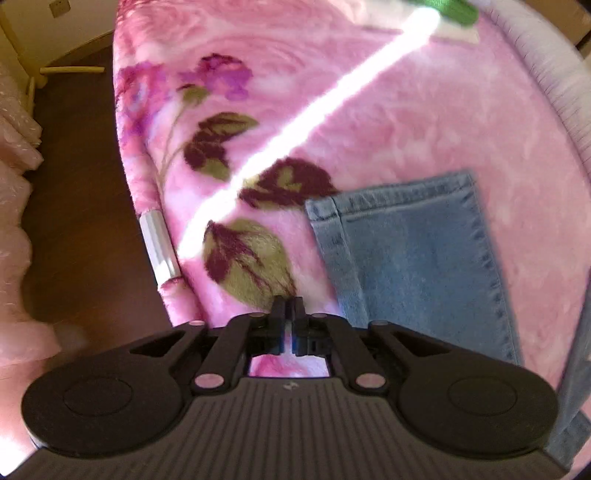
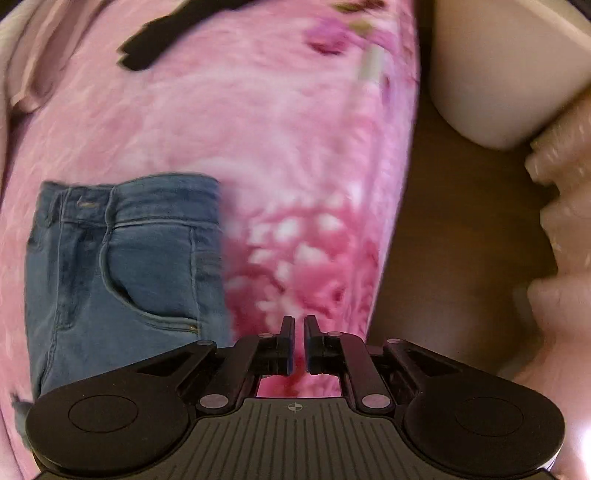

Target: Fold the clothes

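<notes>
Two wrist views, both looking steeply down on a pink floral fleece blanket [image 1: 369, 122] spread over a bed or couch.

Left wrist view: left gripper [image 1: 289, 306] poised over the blanket, jaws pressed together, nothing between them. Hem end of a pair of light blue jeans [image 1: 417, 258] flat on the blanket, just right of the fingertips and apart from them; stitched hem edge toward the top of the frame, inseam along the left side. Bright band of sunlight [image 1: 314, 122] diagonally across the fleece, from upper right down toward the blanket's left edge. Green cloth [image 1: 452, 9] on a white piece at the far top edge, blurred. Shiny silver tube [image 1: 159, 245] at the blanket's left edge, dark wooden floor [image 1: 81, 221] beyond it.

Right wrist view: right gripper [image 2: 299, 325] over bare blanket [image 2: 229, 110], jaws parted by a narrow slit, nothing pinched. Waistband end of the jeans [image 2: 129, 258] lying left of the fingertips, not touching them; belt loops, front pocket and a rivet facing up, garment apparently folded lengthwise. Black strap-like item [image 2: 155, 44] on the blanket near the top, too blurred to identify. Wooden floor [image 2: 454, 240] right of the blanket.
</notes>
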